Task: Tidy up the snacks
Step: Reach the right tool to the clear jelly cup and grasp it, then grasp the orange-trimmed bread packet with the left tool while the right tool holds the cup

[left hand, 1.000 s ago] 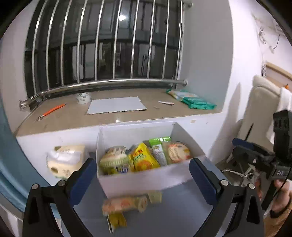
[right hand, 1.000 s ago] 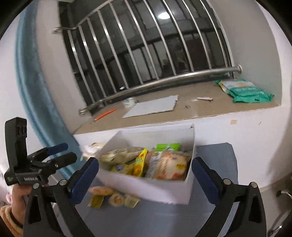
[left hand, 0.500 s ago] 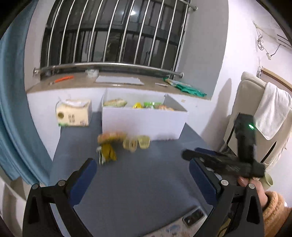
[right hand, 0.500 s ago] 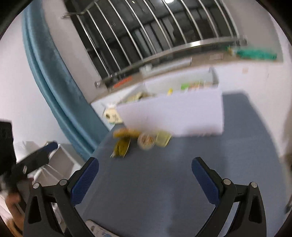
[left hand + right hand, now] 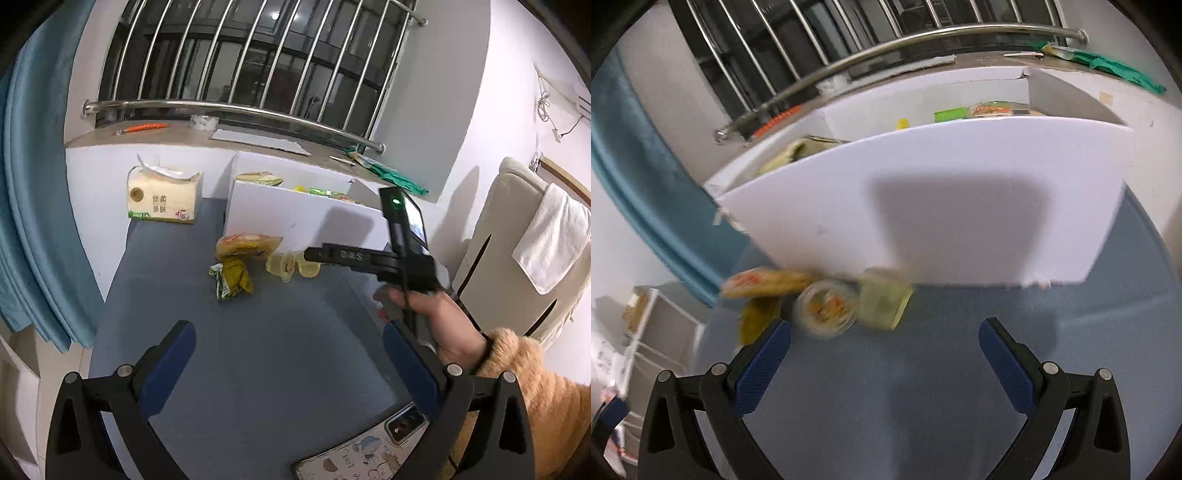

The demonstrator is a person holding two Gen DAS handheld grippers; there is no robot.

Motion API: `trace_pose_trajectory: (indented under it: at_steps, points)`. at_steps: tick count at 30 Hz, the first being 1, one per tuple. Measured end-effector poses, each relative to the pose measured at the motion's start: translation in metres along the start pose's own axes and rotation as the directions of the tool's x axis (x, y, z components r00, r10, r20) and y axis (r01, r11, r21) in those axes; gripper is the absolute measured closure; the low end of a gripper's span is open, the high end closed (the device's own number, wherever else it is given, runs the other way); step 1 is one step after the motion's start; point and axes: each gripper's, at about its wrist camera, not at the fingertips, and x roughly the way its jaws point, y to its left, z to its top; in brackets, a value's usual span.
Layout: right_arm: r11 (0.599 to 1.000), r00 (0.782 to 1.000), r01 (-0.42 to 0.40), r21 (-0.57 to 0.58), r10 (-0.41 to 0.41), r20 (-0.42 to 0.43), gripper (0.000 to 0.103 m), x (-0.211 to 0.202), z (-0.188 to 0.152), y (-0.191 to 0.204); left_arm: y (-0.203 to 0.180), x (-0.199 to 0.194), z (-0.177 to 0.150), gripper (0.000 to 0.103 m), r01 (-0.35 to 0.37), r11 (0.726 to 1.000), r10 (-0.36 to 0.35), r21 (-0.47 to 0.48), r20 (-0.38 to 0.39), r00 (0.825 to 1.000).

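A blue-grey tabletop (image 5: 258,350) sits below a barred window (image 5: 240,66) with a stone sill (image 5: 177,133), a teal curtain (image 5: 33,184) on one side. A white box (image 5: 295,218) of snacks stands against the wall under the sill. Just in front of the box lie loose snacks: an orange packet (image 5: 245,245), a yellow-green packet (image 5: 232,278), and two clear cups (image 5: 282,264). A tissue pack (image 5: 162,199) sits beside the box. The left gripper (image 5: 288,365) is spread wide and empty, well back from the box. The right gripper (image 5: 884,349) is also spread wide and empty, near the cups.

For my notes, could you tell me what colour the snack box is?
White; the snack box shows best in the right wrist view.
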Motion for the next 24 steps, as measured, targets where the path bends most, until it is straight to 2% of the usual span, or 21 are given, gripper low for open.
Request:
trace_pose_trajectory:
  at_steps: [3,7,8,9,10,16,21,24]
  points:
    - [0.999,0.999,0.045,-0.009,-0.045,-0.017,0.003,0.018,0.010,-0.001,0.006,0.004,-0.002,0.000,-0.008,1.000,0.008,-0.009,-0.012,1.000]
    - [0.994,0.993,0.101,-0.045,-0.103,-0.061,0.022,0.035,0.011,0.000,0.012,0.008,-0.004,0.000,-0.011,1.000,0.010,-0.024,-0.026,1.000]
    - [0.992,0.993,0.107,-0.064,-0.110,-0.043,0.032,0.034,0.011,0.002,0.013,0.010,-0.004,0.000,-0.013,1.000,0.012,-0.025,-0.028,1.000]
    - [0.992,0.994,0.098,-0.076,-0.102,-0.047,0.037,0.035,0.011,0.003,0.013,0.011,-0.005,0.000,-0.018,1.000,0.017,-0.025,-0.032,0.999]
    - [0.991,0.994,0.096,-0.090,-0.100,-0.044,0.056,0.035,0.011,0.005,0.014,0.011,-0.005,0.000,-0.021,0.999,0.020,-0.024,-0.034,0.999]
    - [0.995,0.997,0.040,-0.088,-0.045,-0.057,0.056,0.020,0.004,0.001,0.017,0.020,-0.002,0.000,-0.047,0.999,0.046,-0.015,-0.057,0.997]
    - [0.995,1.000,-0.021,-0.094,0.021,0.002,0.056,-0.029,-0.009,0.001,0.018,0.037,0.015,0.000,-0.062,0.998,0.062,0.002,-0.066,0.996]
    - [0.994,0.997,-0.062,-0.087,0.066,0.041,0.056,-0.064,-0.023,-0.001,0.016,0.061,0.032,0.000,-0.078,0.996,0.081,0.035,-0.084,0.993]
